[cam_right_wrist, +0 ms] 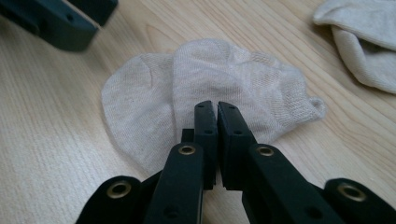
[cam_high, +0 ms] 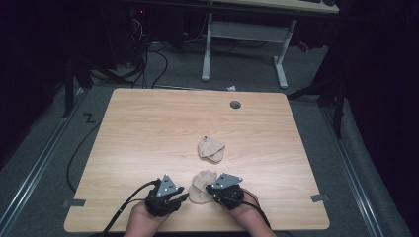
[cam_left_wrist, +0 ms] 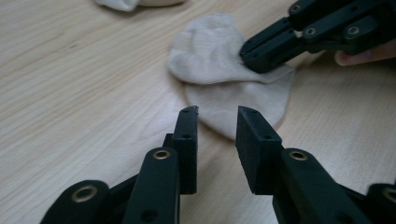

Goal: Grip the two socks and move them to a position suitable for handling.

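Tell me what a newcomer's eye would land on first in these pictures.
First, the two black grippers meeting at the near edge of the wooden table: the right gripper has its jaws nearly together over a folded beige sock, and the left gripper is half open just short of it. A second sock lies mid-table.

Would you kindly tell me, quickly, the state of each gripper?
Left gripper: open, nothing between its jaws.
Right gripper: nearly shut over the near sock; a grip cannot be told.
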A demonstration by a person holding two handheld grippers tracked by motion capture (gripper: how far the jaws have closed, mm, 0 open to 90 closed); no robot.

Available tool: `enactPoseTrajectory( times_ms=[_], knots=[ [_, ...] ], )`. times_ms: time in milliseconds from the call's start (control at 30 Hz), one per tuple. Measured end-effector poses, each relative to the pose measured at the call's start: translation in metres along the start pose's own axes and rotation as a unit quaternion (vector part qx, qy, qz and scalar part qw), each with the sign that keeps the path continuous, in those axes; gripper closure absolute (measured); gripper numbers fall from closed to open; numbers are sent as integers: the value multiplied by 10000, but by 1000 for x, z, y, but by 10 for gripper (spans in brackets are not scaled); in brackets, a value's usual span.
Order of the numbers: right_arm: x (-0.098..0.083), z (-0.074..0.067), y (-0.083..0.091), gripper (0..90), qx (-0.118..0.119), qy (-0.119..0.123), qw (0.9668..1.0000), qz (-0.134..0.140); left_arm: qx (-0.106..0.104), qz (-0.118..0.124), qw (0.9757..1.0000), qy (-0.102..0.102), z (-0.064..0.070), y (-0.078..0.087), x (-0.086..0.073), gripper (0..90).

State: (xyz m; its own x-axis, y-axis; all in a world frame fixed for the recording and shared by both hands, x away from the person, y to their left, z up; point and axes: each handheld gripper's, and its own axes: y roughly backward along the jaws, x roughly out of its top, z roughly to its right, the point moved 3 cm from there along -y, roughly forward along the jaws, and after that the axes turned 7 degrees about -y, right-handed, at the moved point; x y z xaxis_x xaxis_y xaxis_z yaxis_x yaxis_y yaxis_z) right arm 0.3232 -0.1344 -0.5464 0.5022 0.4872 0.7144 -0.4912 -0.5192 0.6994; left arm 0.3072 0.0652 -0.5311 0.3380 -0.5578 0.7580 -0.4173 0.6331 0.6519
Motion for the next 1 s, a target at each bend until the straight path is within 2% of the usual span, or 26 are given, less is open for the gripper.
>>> enactPoseTrajectory(
  times_ms=[133,300,500,633,667,733,833,867,1000],
  knots=[
    [1,-4,-1,863,12,24,10000,1,-83,-63,9999,-81,7,-5,0,713],
    [1,-4,-1,853,23,18,10000,-10,-56,-165,9998,-112,7,-10,-1,739],
    [4,-4,0,793,6,-17,10000,-35,-2,-302,9994,-141,7,-16,-5,752],
    [9,-5,3,749,-47,-35,9999,98,-17,-295,9995,-92,7,-17,-6,749],
    [15,-7,6,713,-43,-60,9996,264,1,-291,9995,-124,7,-17,-6,749],
    [22,-11,6,671,-4,-117,9991,400,11,-268,9996,-130,7,-18,-6,752],
    [26,-15,3,629,-9,-124,9991,411,23,-251,9996,-143,8,-18,-7,753],
    [29,-20,-3,601,-24,-89,9993,361,34,-243,9996,-156,8,-18,-7,752],
    [32,-23,-9,599,-241,-16,9992,314,17,-219,9997,-132,8,-18,-7,751]
  ],
)
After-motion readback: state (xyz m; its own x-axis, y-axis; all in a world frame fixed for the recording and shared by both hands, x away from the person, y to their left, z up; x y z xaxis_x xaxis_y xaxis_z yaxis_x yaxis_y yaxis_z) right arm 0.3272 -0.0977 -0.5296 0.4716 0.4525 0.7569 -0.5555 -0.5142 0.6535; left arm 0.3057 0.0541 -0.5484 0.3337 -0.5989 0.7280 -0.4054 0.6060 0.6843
